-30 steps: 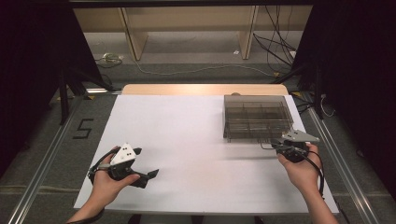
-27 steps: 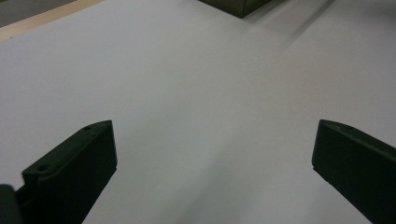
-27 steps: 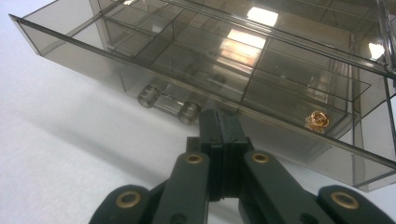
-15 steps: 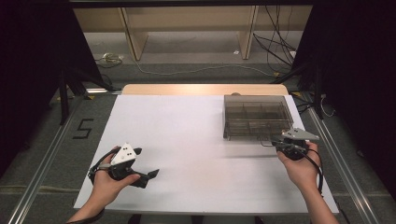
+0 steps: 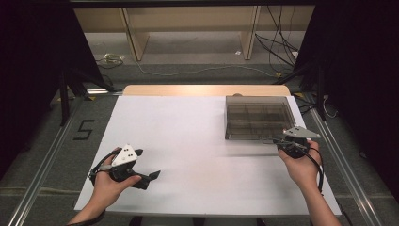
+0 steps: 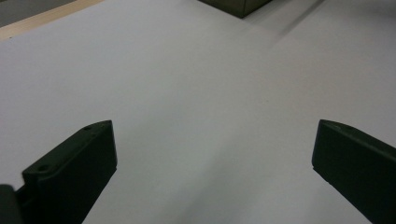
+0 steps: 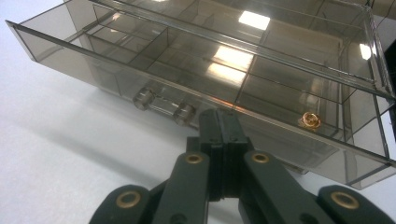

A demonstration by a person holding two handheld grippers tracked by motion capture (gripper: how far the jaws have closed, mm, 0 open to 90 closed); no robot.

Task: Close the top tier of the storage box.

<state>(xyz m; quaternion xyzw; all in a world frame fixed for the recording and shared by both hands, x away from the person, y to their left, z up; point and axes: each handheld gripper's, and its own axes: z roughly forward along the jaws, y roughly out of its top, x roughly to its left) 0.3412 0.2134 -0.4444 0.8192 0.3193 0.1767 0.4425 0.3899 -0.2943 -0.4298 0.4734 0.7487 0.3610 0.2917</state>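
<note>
A smoky clear plastic drawer box (image 5: pixel 256 117) sits on the white table (image 5: pixel 188 127) toward its far right side. The right gripper (image 5: pixel 278 140) is at the box's near edge, its fingers pressed fully together just beside the handle (image 7: pixel 164 105), gripping nothing. A small gold ring (image 7: pixel 310 120) lies in one compartment. The left gripper (image 5: pixel 153 175) rests low over the table, well apart from the box, fingers wide and empty.

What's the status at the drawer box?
Right gripper shut, tips at the handle of the smoky clear drawer box. Left gripper open over bare table. Small gold ring inside one compartment. Nothing in the way.
</note>
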